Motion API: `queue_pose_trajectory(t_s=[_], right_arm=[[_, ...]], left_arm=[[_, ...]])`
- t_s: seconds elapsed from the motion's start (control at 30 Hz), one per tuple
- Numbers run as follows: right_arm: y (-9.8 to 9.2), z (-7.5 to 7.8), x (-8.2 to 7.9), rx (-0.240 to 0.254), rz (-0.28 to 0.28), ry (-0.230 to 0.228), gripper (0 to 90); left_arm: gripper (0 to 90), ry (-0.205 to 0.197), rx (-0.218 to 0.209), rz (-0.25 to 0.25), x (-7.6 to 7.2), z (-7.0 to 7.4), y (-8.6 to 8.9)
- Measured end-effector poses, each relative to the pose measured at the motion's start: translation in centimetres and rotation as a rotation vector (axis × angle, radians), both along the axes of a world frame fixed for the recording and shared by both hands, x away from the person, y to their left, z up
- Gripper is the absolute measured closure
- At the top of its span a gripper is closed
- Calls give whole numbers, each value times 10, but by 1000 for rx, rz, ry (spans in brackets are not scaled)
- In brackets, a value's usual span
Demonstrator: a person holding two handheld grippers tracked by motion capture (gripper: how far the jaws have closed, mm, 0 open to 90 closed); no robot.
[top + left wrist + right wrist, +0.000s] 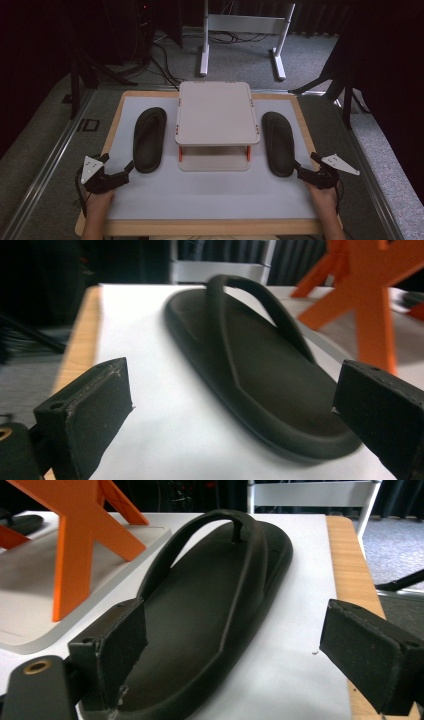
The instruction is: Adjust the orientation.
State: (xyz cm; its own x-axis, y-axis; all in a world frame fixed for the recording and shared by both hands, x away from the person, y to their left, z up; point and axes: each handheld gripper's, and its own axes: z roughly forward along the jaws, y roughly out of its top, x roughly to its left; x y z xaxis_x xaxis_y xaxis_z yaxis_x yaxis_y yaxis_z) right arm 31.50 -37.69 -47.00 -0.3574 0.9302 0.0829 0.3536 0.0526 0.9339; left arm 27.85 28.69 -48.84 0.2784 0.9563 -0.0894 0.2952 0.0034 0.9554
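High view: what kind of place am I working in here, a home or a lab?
Probably a lab or recording studio: dark curtains all round, cables across grey carpet, a white metal stand, and a wood-edged work table.

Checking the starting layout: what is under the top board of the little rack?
Under the rack's top board sits a bare lower shelf between orange legs. Its back part is covered from above.

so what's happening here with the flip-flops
A person holds a hand-held gripper in each hand at the table. The left hand-held gripper is open at the heel of the left black flip-flop; the right hand-held gripper is open at the heel of the right black flip-flop. Neither is gripped yet. A small two-tier rack stands between them.
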Motion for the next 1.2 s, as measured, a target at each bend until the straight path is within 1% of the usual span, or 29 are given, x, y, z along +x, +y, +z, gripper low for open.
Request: queue_pose_trajectory(t_s=[0.03, 0.07, 0.1, 0.17, 0.2, 0.27, 0.3, 0.33, 0.37, 0.4, 0.43, 0.47, 0.53, 0.57, 0.6, 0.63, 0.67, 0.7, 0.73, 0.77, 0.8, 0.83, 0.87, 0.9, 0.97, 1.1, 1.13, 1.17, 1.2], right_arm=[[0, 0, -1, -5, 9, 3, 135], [1, 1, -1, -7, 13, 2, 135], [1, 1, -2, -10, 15, 0, 135], [1, 1, -2, -7, 15, 1, 135], [1, 1, -2, 0, 15, 3, 135], [-1, 1, -1, 7, 4, 13, 133], [-1, 1, -1, 9, 3, 14, 133], [-1, 1, -1, 7, 1, 13, 133], [-1, 1, -1, 4, 1, 13, 133], [0, 0, -1, 2, 3, 14, 133], [0, 0, -1, -4, 2, 18, 133], [0, 0, -1, -5, 4, 17, 133], [0, 0, 0, -6, 5, 20, 133], [0, 0, 0, -4, 7, 20, 133], [0, 0, 0, -2, 8, 21, 133], [0, 0, 1, -1, 6, 24, 133], [0, 0, 1, 1, 7, 27, 133], [0, 0, 1, 1, 9, 29, 133], [0, 0, 1, 2, 8, 30, 133], [0, 0, 2, 5, 6, 34, 133], [0, 0, 2, 5, 6, 36, 133], [0, -1, 2, 3, 7, 36, 133], [0, -1, 2, 2, 8, 38, 133], [0, -1, 2, -1, 9, 39, 133], [0, -1, 2, -2, 9, 41, 132], [0, -1, 3, 1, 10, 44, 133], [0, -1, 3, 1, 10, 44, 132], [0, -1, 3, 0, 11, 46, 132], [0, -1, 3, 0, 11, 46, 132]], left_arm=[[20, 26, 20, 10, 1, 1, -1], [20, 62, 37, 7, 4, 1, -2], [20, 62, 37, 7, 4, 1, -2], [20, 56, 55, 10, 3, 1, -4], [20, 51, 57, -1, 3, 1, -5], [21, 34, 52, 48, 1, 0, -5], [21, 31, 47, 53, 0, 0, -5], [21, 28, 43, 69, 0, 0, -4], [38, 24, 40, 90, -1, 0, -5], [72, 21, 42, 124, -2, 0, -5], [106, 23, 41, 139, -1, 0, -5], [122, 26, 44, 144, -1, 0, -5], [117, 33, 55, 146, 0, 0, -6], [115, 48, 58, 123, 0, 0, -6], [94, 73, 62, 81, 1, 1, -6], [45, 89, 67, 44, 2, 2, -6], [41, 116, 77, 47, 4, 2, -7], [42, 129, 75, 39, 5, 2, -7], [47, 155, 64, 29, 6, 3, -5], [50, 172, 57, 35, 7, 3, -5], [54, 204, 33, 20, 10, 4, -2], [54, 213, 23, 17, 11, 4, -1], [54, 241, 6, 6, 13, 4, 1], [54, 249, 4, 2, 13, 5, 2], [54, 279, 4, -4, 14, 6, 3], [54, 317, 10, -18, 16, 14, 6], [54, 340, 8, -36, 18, 17, 6], [54, 347, 14, -39, 19, 18, 7], [54, 368, 27, -54, 21, 23, 7]])
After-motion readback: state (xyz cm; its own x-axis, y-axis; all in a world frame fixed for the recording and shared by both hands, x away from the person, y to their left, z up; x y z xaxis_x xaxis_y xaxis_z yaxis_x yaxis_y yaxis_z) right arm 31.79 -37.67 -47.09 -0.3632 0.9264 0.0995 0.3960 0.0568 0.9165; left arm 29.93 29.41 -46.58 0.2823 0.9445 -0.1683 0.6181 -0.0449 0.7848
